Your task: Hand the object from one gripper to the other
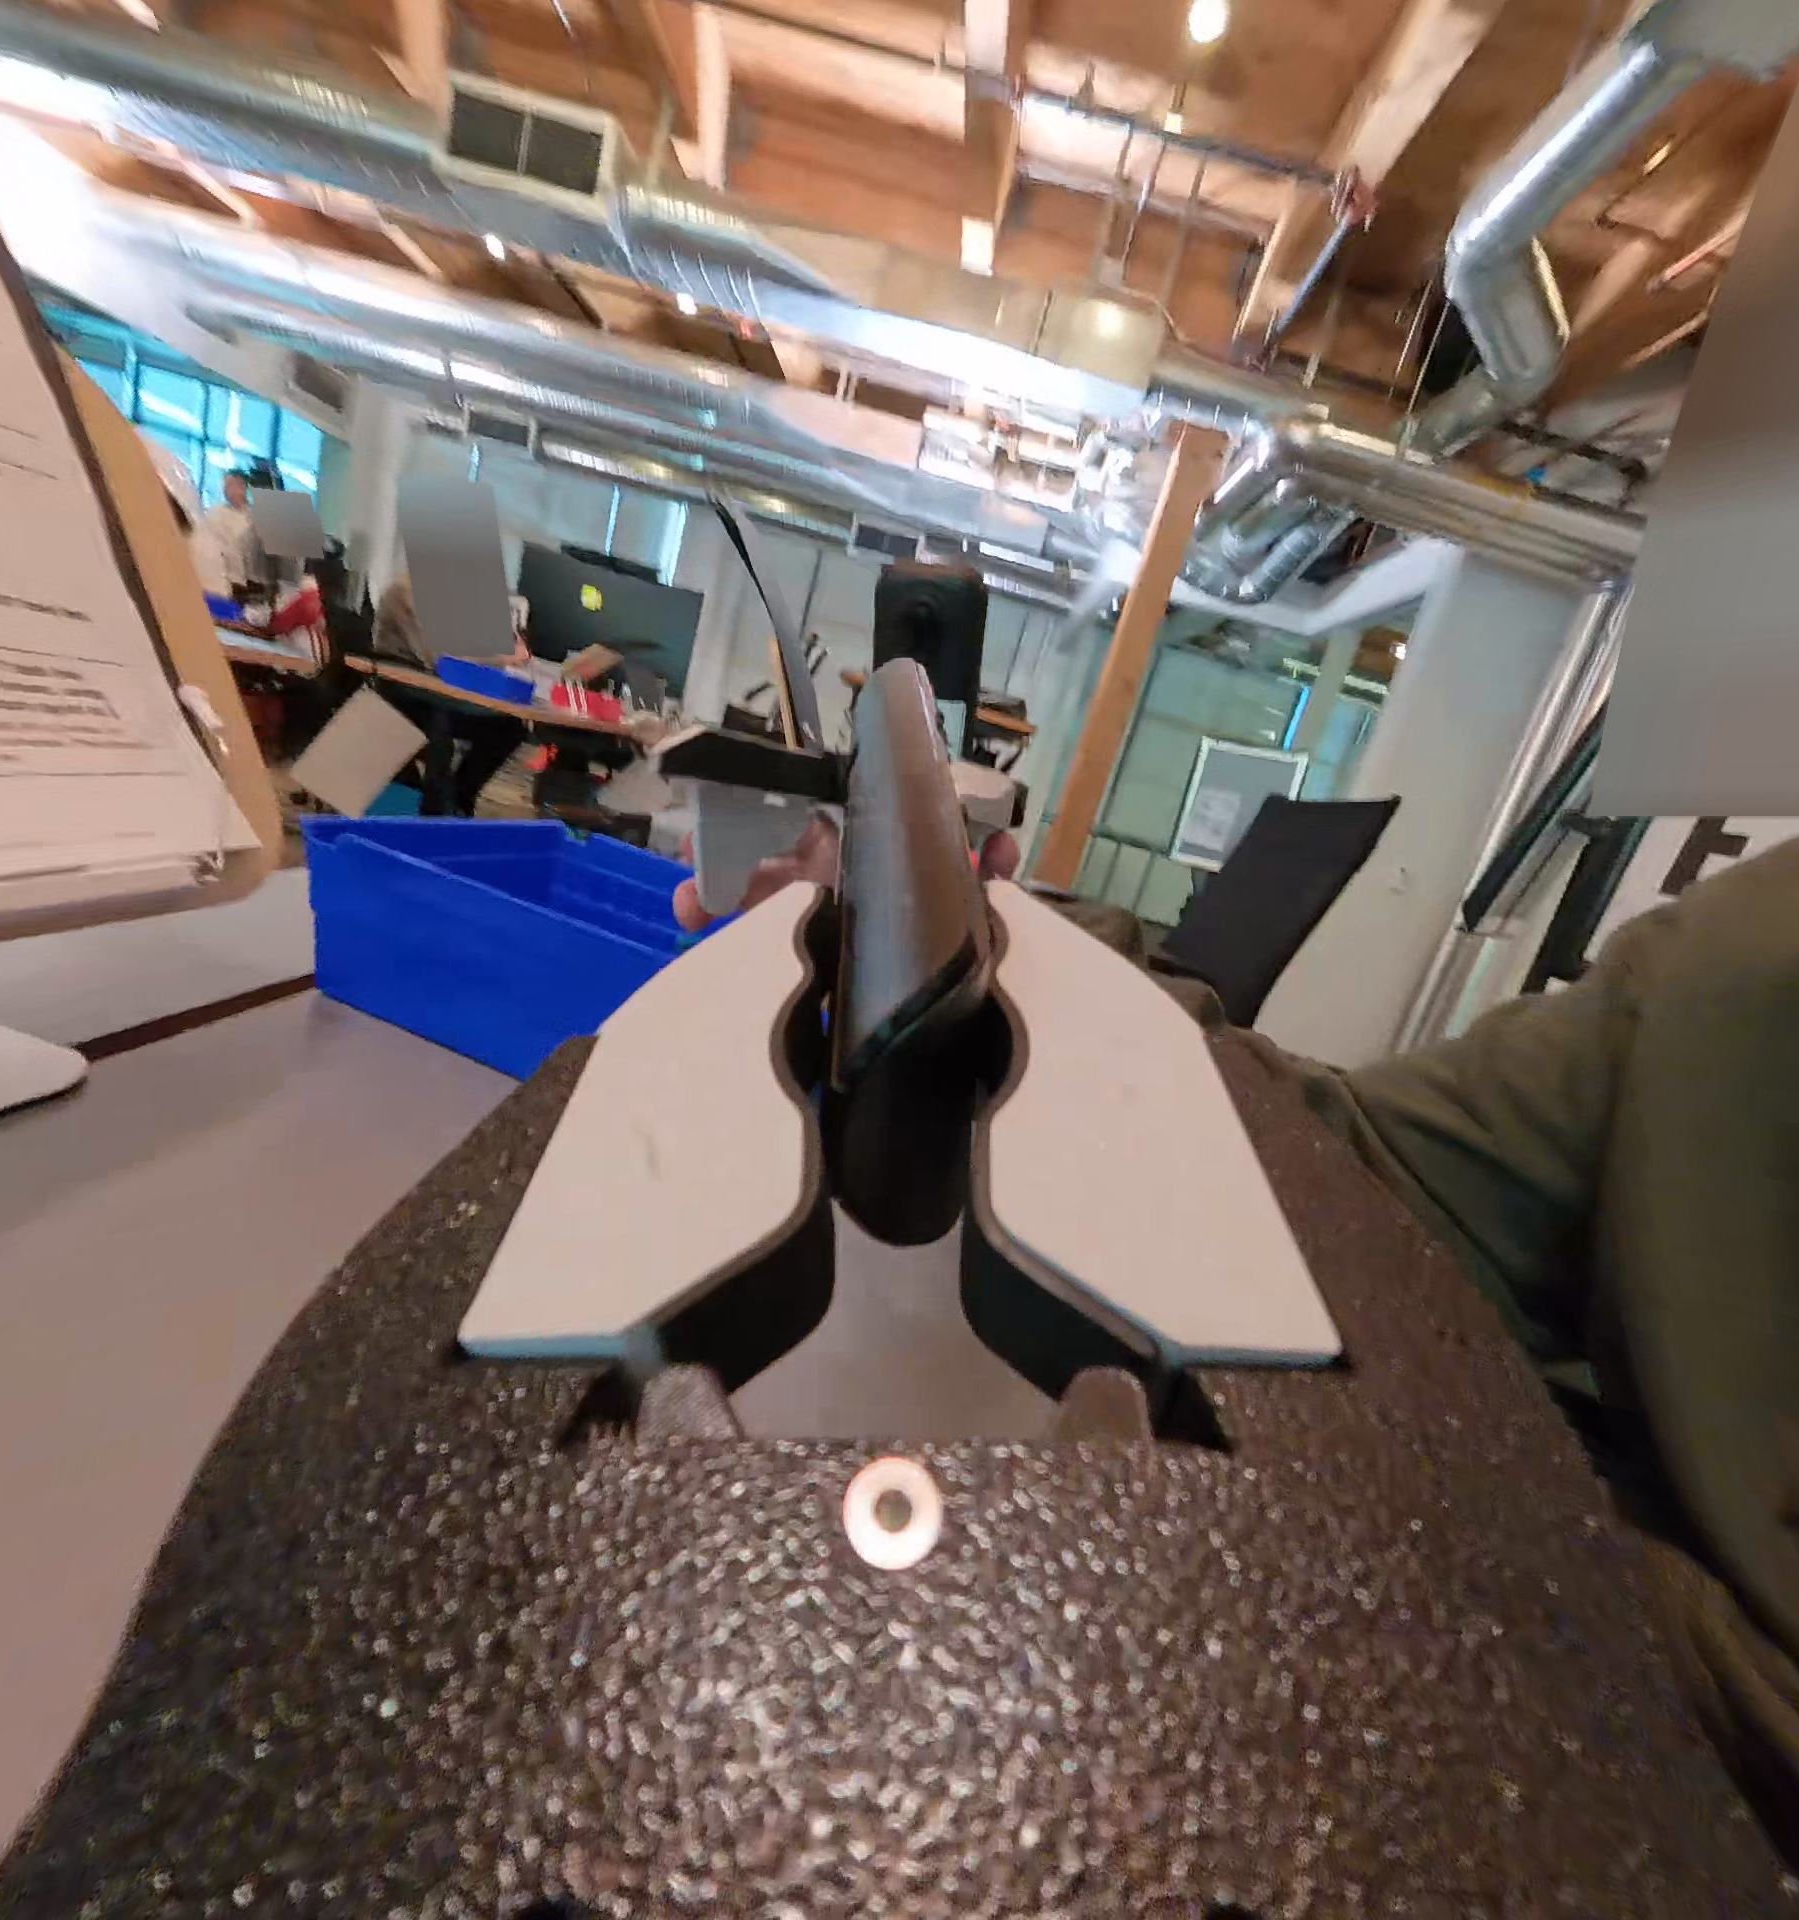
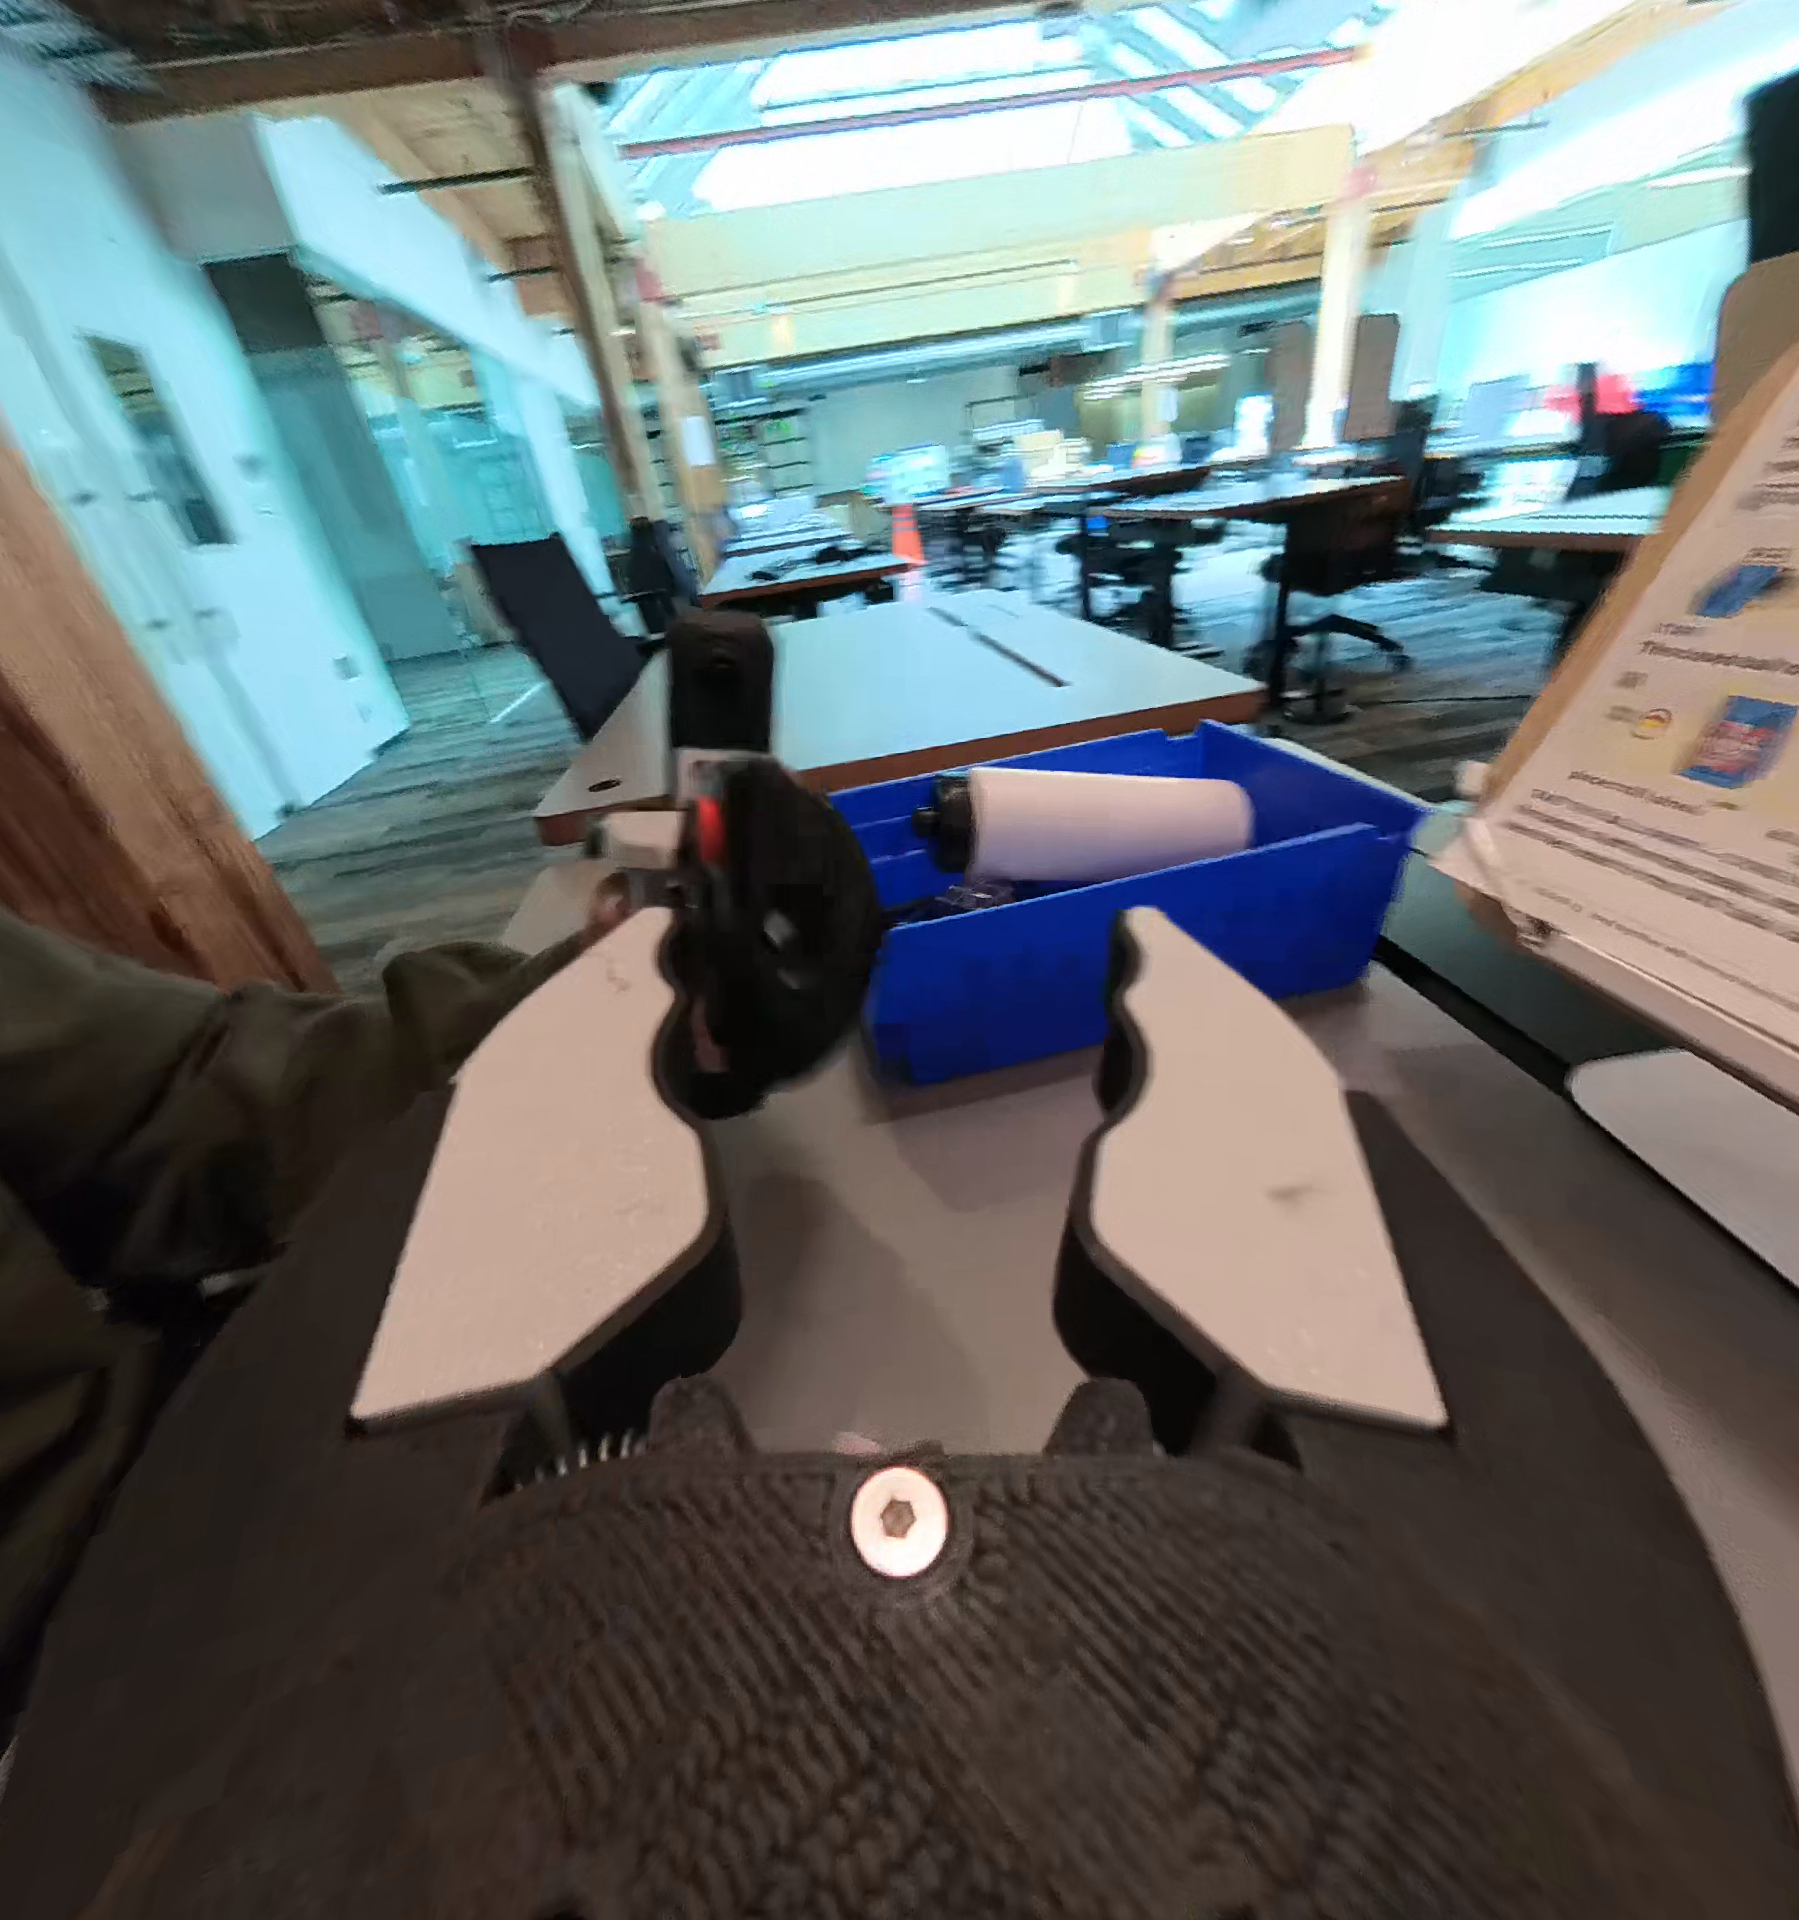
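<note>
My left gripper (image 1: 900,904) is shut on a flat black glossy object (image 1: 900,935) that sticks up and forward between its fingers, seen edge-on. Just beyond it, a grey finger (image 1: 734,847) of the right gripper shows, pointing toward me. In the right wrist view my right gripper (image 2: 890,935) is open and empty. The black object (image 2: 781,935) appears there side-on as a rounded piece with holes, close against the inside of the left fingertip (image 2: 614,966). The left gripper (image 2: 708,800) holding it is mostly hidden behind it.
A blue bin (image 2: 1134,935) stands on the grey table (image 2: 926,1195) behind the grippers, with a white cylinder (image 2: 1103,821) in it. The bin also shows in the left wrist view (image 1: 438,914). A propped printed sheet (image 2: 1705,727) stands beside it. An olive sleeve (image 1: 1601,1143) is near. Tip to tip, the grippers are about 8 cm apart.
</note>
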Demonstrator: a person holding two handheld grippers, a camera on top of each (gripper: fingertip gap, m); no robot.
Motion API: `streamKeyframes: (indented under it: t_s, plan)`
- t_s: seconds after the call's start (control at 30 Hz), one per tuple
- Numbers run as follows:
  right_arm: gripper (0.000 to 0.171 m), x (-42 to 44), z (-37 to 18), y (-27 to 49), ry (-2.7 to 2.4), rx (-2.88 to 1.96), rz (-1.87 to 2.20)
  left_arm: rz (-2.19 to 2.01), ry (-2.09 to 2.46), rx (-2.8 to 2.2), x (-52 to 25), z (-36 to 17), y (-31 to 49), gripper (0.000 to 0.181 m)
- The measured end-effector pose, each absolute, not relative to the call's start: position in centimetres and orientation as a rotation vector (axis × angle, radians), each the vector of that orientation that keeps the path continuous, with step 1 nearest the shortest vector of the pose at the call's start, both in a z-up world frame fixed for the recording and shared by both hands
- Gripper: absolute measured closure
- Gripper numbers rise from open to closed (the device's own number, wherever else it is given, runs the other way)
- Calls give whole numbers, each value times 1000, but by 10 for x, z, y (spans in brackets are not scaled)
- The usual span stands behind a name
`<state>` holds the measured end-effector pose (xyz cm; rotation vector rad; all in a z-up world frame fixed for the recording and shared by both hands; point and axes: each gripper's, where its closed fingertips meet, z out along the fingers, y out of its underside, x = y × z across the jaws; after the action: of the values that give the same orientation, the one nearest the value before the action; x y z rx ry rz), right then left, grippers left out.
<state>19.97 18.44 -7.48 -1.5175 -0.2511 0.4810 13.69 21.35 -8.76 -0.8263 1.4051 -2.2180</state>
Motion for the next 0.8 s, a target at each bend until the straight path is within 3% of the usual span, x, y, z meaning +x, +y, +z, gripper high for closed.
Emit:
streamKeyframes:
  t_s: [0.13,0.37,0.57,0.7,0.77,0.8]
  plan:
    - [142,177,-78,175,-399,-1512,580,-2161,1507,-853,142,-101,203,157]
    - [147,159,-73,156,-689,-1429,414,-2165,1507,-743,135,-96,193,149]
    - [147,139,-60,135,-1062,-1254,-135,-2352,1559,-977,142,-108,188,99]
    - [146,130,-69,131,-1224,-1298,-296,-2647,1704,-959,121,-106,170,96]
    - [146,127,-74,132,-1264,-1318,-324,-2668,1743,-1013,120,-110,165,86]
    - [146,126,-76,132,-1275,-1323,-321,-2653,1779,-1030,120,-115,163,94]
